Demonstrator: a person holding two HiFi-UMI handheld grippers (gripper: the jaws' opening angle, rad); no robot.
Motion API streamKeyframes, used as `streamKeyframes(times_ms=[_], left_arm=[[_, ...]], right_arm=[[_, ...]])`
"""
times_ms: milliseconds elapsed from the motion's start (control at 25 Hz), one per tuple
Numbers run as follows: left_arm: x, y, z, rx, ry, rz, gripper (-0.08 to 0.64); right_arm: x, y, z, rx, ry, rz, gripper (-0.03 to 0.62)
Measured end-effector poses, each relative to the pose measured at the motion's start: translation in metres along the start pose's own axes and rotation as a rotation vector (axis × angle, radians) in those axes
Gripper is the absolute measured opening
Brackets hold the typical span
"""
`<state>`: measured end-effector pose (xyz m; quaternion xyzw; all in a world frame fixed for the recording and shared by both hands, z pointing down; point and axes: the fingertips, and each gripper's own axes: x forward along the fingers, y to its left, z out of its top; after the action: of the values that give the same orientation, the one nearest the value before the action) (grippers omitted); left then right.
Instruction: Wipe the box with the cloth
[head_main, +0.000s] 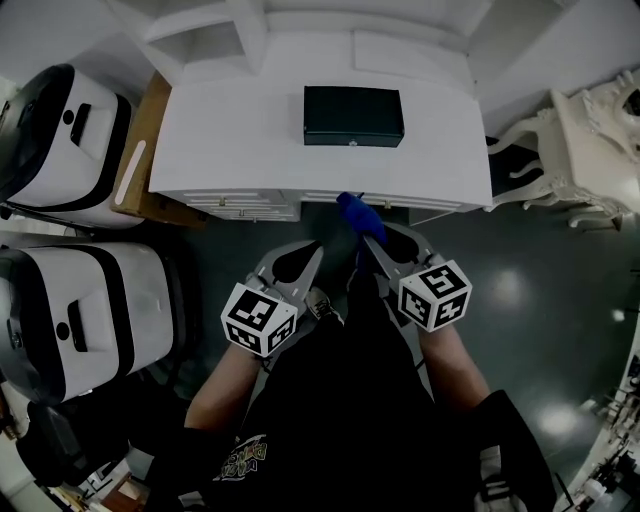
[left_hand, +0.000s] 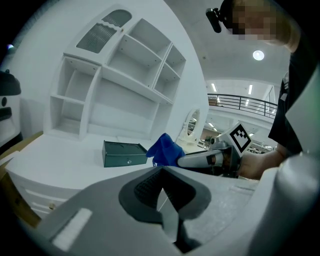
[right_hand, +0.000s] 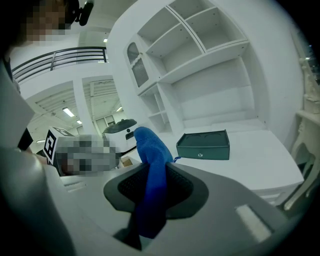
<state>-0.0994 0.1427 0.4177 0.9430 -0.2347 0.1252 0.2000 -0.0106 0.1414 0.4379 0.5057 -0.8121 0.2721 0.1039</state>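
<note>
A dark green box (head_main: 354, 116) (left_hand: 124, 153) (right_hand: 203, 145) lies flat on the white desk (head_main: 230, 140), near its back. My right gripper (head_main: 368, 243) (right_hand: 152, 187) hovers in front of the desk's front edge, shut on a blue cloth (head_main: 355, 213) (right_hand: 151, 170) (left_hand: 165, 149) that sticks up out of its jaws. To its left my left gripper (head_main: 312, 250) (left_hand: 159, 197) is shut with nothing in it, also short of the desk. Both grippers are well apart from the box.
White shelves (left_hand: 120, 85) rise behind the desk. Two white and black appliances (head_main: 60, 130) (head_main: 80, 315) stand at the left, with a cardboard box (head_main: 140, 150) beside the desk. A white ornate chair (head_main: 590, 140) stands at the right. Dark floor (head_main: 540, 300) lies below.
</note>
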Motion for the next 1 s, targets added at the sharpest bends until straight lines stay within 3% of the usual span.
streamKeyframes(times_ms=[1000], left_arm=[[0.002, 0.006, -0.009, -0.035, -0.003, -0.011, 0.000]], right_arm=[[0.007, 0.000, -0.003, -0.001, 0.023, -0.010, 0.115]])
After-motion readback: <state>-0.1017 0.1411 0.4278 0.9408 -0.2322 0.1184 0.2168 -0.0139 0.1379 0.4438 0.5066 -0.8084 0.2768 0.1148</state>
